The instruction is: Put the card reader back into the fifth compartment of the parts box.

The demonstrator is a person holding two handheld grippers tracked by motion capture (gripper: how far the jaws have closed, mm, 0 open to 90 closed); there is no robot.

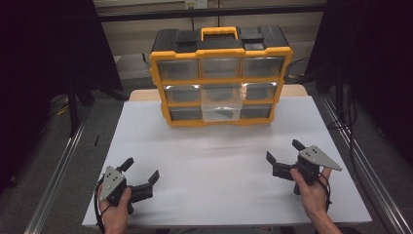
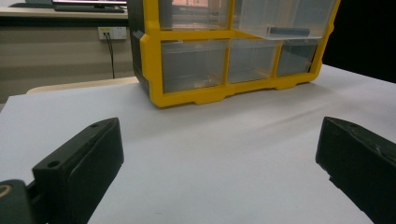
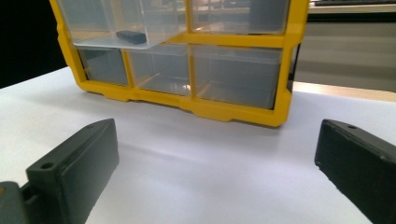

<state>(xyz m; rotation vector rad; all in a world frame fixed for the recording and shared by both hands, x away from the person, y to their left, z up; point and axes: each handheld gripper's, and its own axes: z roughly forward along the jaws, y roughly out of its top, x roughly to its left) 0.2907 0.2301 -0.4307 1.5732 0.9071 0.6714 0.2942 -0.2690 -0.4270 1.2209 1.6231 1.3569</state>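
Landmark: organizer (image 1: pixel 220 73), yellow frame, black top, three rows of three clear drawers, standing at the far middle of the table (image 1: pixel 160 146).

Drawer (image 1: pixel 221 108): centre column of the organizer, pulled out toward me past the frame front; a small dark part (image 1: pixel 225 113) lies in it. From the high view I place it in the middle row, hanging over the bottom one.

Left gripper (image 1: pixel 141 171): in my left hand (image 1: pixel 114 204), well in front of the organizer and off its left corner; jaws spread wide, holding nothing.

Right gripper (image 1: pixel 285 152): in my right hand (image 1: pixel 311 190), well in front of the organizer and off its right corner; jaws spread wide, holding nothing.

Key relation: the drawer lies ahead of both grippers and inward, between them; its slide axis runs straight out from the organizer front toward me.

Nearer hand: I judge the right a little closer, though the margin is small.

Next move, my estimate: reach forward and inward to the drawer front, square to its slide axis.
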